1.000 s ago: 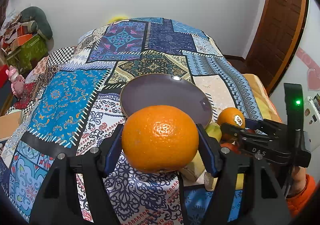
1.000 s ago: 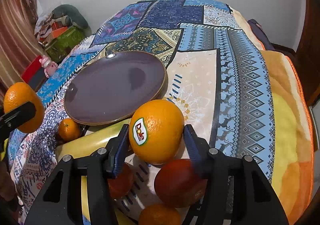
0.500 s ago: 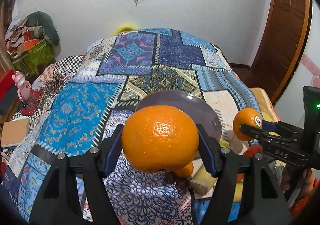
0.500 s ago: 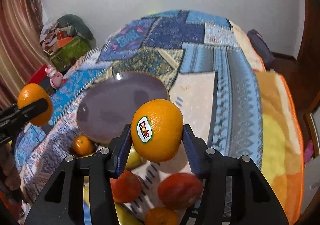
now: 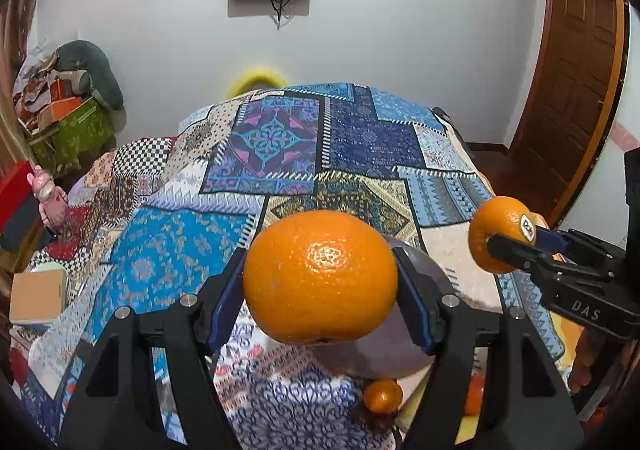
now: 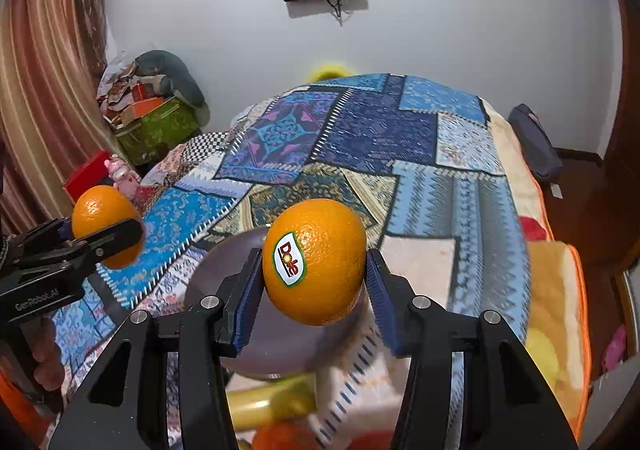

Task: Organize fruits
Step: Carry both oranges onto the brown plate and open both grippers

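Observation:
My left gripper (image 5: pixel 320 282) is shut on a plain orange (image 5: pixel 320 276) and holds it above the bed. My right gripper (image 6: pixel 314 270) is shut on an orange with a Dole sticker (image 6: pixel 320 250), also raised. Each gripper shows in the other's view: the right one with its orange (image 5: pixel 498 234) at the right of the left wrist view, the left one with its orange (image 6: pixel 104 220) at the left of the right wrist view. A dark purple plate (image 6: pixel 224 274) lies on the patchwork blanket below both, mostly hidden (image 5: pixel 384 354). A small orange (image 5: pixel 382 394) lies near the plate's front edge.
A yellow-green fruit (image 6: pixel 272 400) and more orange fruit (image 6: pixel 280 438) lie on the blanket (image 5: pixel 280 138) below the right gripper. A green box with clutter (image 5: pixel 68 126) stands left of the bed, a wooden door (image 5: pixel 576 90) at right, a screen on the back wall.
Both grippers have risen higher above the bed, each keeping its orange. The plate and loose fruit now sit lower in view and are more hidden.

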A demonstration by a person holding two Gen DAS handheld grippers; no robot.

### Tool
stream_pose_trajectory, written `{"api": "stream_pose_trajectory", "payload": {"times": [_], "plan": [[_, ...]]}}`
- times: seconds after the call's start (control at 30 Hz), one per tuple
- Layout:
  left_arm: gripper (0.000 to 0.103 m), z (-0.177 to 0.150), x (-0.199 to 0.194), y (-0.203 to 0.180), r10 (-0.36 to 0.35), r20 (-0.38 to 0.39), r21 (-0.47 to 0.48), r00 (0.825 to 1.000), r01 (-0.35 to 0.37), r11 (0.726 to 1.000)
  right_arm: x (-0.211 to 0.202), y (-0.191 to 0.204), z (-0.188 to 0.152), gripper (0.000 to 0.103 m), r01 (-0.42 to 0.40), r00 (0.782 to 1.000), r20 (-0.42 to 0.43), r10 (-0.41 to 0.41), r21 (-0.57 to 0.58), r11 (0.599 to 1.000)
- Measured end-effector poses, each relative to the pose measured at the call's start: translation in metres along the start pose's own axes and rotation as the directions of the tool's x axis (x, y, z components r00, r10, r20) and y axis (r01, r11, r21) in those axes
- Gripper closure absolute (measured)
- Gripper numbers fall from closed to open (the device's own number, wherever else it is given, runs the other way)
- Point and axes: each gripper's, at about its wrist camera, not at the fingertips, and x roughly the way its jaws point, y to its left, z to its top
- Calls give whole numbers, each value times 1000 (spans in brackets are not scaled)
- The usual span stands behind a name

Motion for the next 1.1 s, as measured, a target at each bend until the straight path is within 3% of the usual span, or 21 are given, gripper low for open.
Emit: {"api": "stream_pose_trajectory", "payload": {"times": [0.23,0.4,0.77,1.1], "plan": [[34,14,28,2,-3,-26,2,1000,3,1000,26,4,12,56,-25,999,-24,25,-3,1000],[34,11,58,5,-5,-85,0,996,5,1000,58,2,13,56,-12,996,-89,11,-8,1000],[34,-7,131,8,-58,-250,-10,967,57,998,105,-3,-2,56,4,976,-219,-12,-35,999],[34,-11,153,5,-47,-283,19,958,55,998,121,-5,-4,56,0,964,-267,-17,-65,998]]}}
